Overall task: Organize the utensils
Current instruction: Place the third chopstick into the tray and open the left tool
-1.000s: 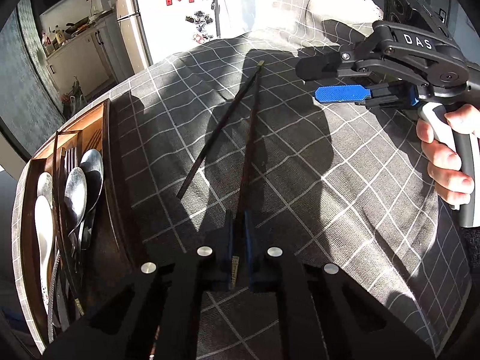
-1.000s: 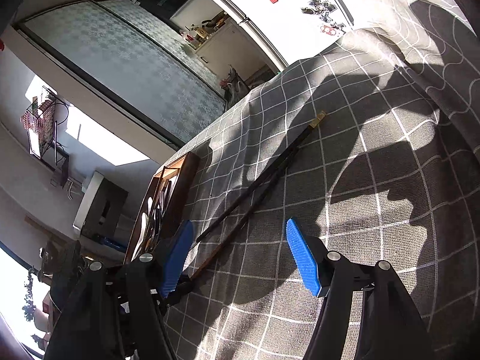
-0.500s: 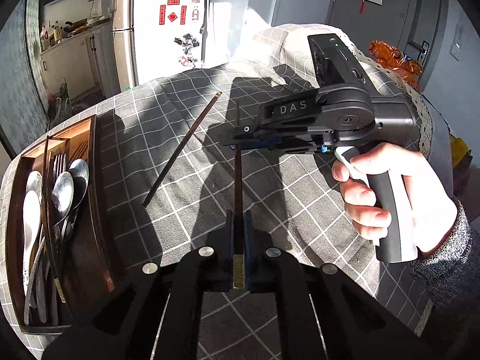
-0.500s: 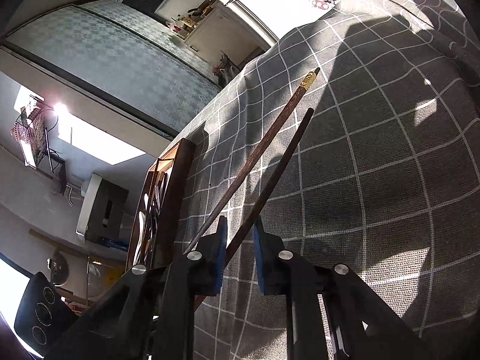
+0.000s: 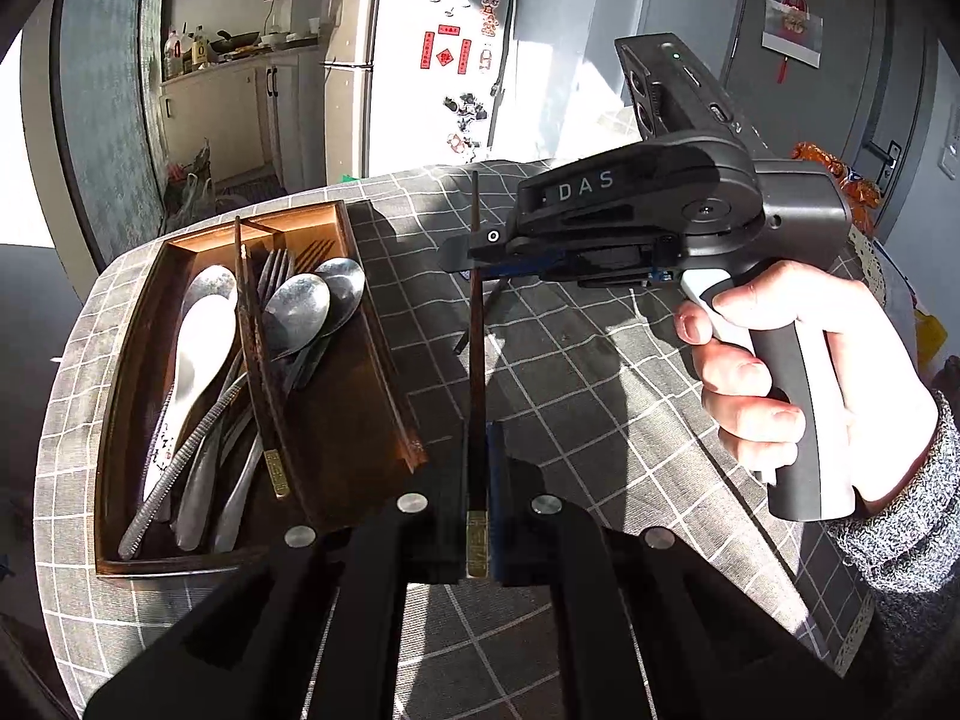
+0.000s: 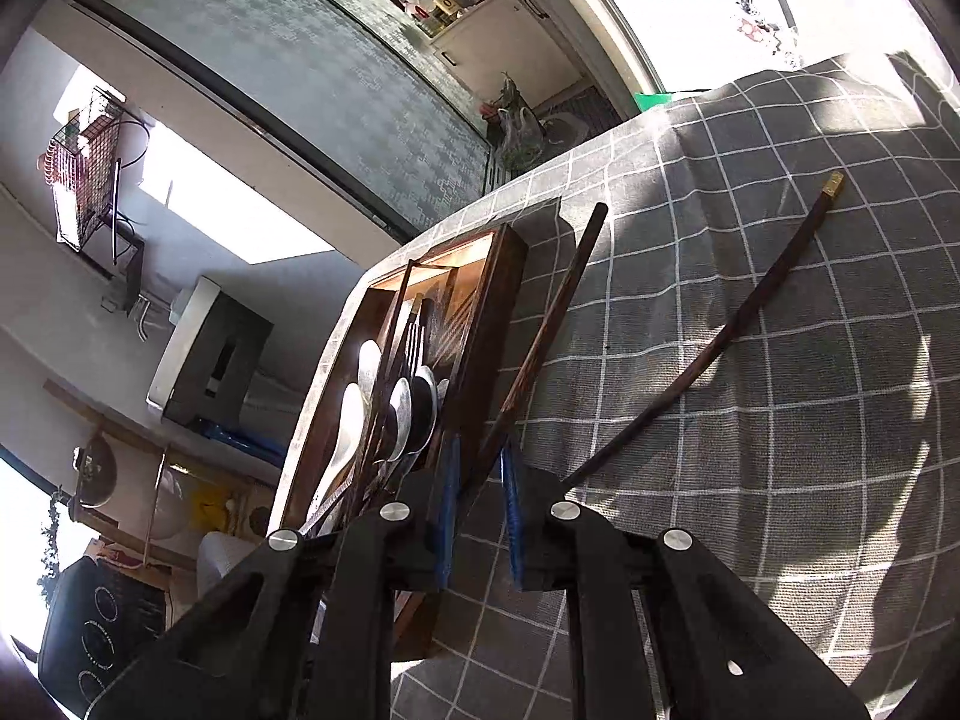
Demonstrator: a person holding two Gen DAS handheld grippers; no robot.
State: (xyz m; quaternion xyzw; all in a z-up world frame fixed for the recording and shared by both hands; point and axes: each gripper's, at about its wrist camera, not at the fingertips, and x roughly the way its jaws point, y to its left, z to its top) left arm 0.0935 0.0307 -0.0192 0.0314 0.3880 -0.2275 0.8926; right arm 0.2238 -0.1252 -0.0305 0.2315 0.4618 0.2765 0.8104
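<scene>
A dark wooden chopstick [image 5: 475, 372] with a brass end cap is held at both ends: my left gripper [image 5: 477, 516] is shut on its capped end, my right gripper [image 6: 478, 480] is shut on its thin end [image 6: 540, 348]. It hangs above the cloth, just right of the wooden utensil tray [image 5: 366, 324]. The right gripper also shows in the left wrist view [image 5: 480, 252]. The tray holds spoons [image 5: 300, 306], forks and a chopstick [image 5: 258, 372]. A second loose chopstick [image 6: 720, 336] lies on the cloth.
The table has a grey checked cloth [image 5: 600, 372]. The tray [image 6: 480, 312] stands at the table's left end near its edge. A fridge [image 5: 420, 60] and kitchen counter are behind the table.
Both grippers have lifted the chopstick off the cloth and carried it left, next to the tray. The right gripper went from open to shut on it.
</scene>
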